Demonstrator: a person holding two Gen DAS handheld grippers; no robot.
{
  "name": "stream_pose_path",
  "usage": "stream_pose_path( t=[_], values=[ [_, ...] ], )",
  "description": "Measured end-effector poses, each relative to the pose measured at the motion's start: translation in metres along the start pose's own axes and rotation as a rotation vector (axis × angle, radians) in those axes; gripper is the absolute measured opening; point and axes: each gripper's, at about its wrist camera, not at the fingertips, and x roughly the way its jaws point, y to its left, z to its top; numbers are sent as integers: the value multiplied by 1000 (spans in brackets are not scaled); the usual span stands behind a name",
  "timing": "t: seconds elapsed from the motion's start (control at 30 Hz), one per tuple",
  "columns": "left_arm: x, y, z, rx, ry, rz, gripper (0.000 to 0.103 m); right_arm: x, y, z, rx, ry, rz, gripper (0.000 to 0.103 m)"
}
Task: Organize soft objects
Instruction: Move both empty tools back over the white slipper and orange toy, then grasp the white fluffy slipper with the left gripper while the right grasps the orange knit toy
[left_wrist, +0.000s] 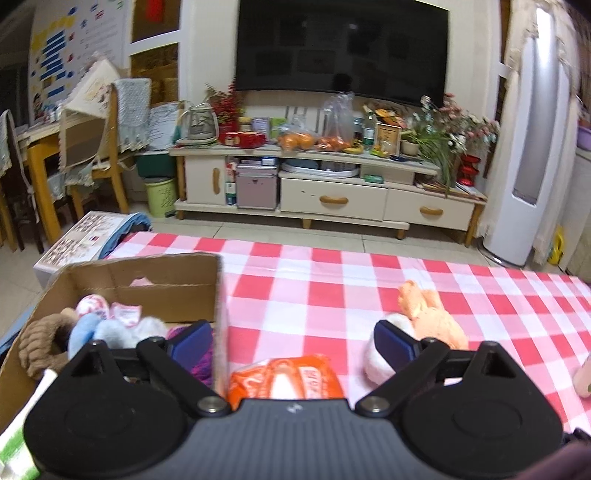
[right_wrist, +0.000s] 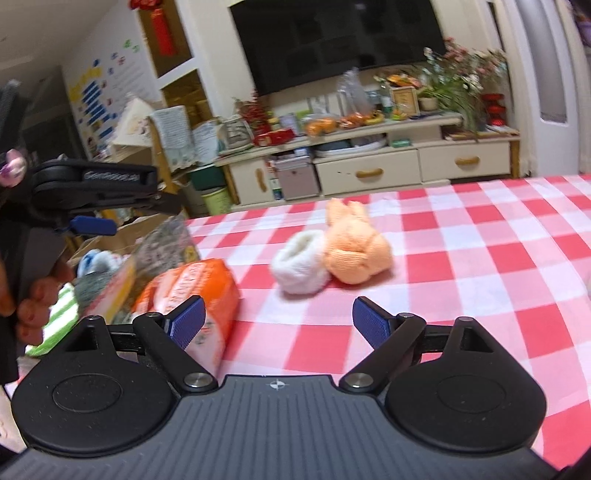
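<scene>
Left gripper (left_wrist: 293, 341): fingers spread wide, holding nothing; one finger (left_wrist: 194, 341) hangs over the box (left_wrist: 166, 291), the other (left_wrist: 393, 345) above the surface (left_wrist: 480, 295). Right gripper (right_wrist: 277, 319): fingers wide apart, empty.

Box at the surface's left edge, already containing a blue plush (left_wrist: 86, 330) and a brown knit item (left_wrist: 40, 339). Orange packet (right_wrist: 199, 291) on the checked cloth just beside the box. White sock (right_wrist: 301, 267) touching the orange plush (right_wrist: 354, 253), both mid-surface, well apart from the box.
</scene>
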Motion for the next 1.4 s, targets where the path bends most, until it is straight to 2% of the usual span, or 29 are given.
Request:
stream_pose_path(
  t=[0.47,0.63,0.83,1.13,1.4],
  values=[
    [21,-47,-8,171,14,-22,98,37,-57,8,198,-18,-48,103],
    [33,-67,-15,255,26,-32,98,56,-75,15,294,-19,13,103],
    [52,-85,-21,314,56,-40,98,74,-78,22,328,-25,77,103],
    [84,-101,-24,349,116,-32,92,94,-80,27,325,4,127,103],
    [104,-100,-24,326,152,-25,85,96,-81,26,338,36,155,103]
  ],
)
